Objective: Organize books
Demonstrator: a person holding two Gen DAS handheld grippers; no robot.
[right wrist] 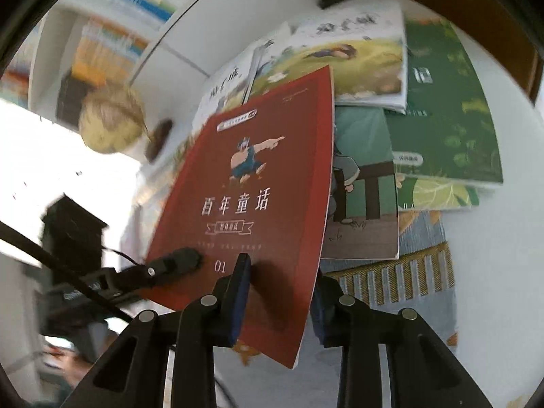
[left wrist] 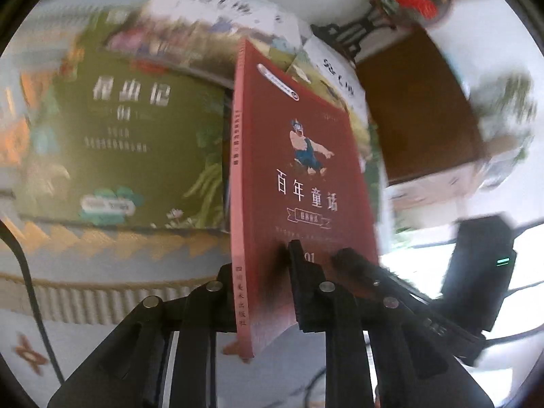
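A red book (left wrist: 299, 170) with a cartoon figure and white characters on its cover stands lifted on edge above the other books. My left gripper (left wrist: 261, 258) is shut on its lower edge near the spine. My right gripper (right wrist: 282, 272) grips the same lower edge of the red book (right wrist: 258, 187), one finger on the cover, the other behind. One finger of the right gripper (left wrist: 357, 265) lies on the cover in the left wrist view. The left gripper's finger (right wrist: 176, 261) shows in the right wrist view. A green book (left wrist: 136, 136) lies flat behind.
Several books lie overlapped on a patterned cloth (right wrist: 408, 272): a green book (right wrist: 452, 119), a picture book with a yellow field (right wrist: 357, 61), a teal one (right wrist: 363, 187). A bookshelf (right wrist: 119, 17) stands far left. A brown board (left wrist: 414, 102) lies right, and a black cable (left wrist: 30, 289) runs left.
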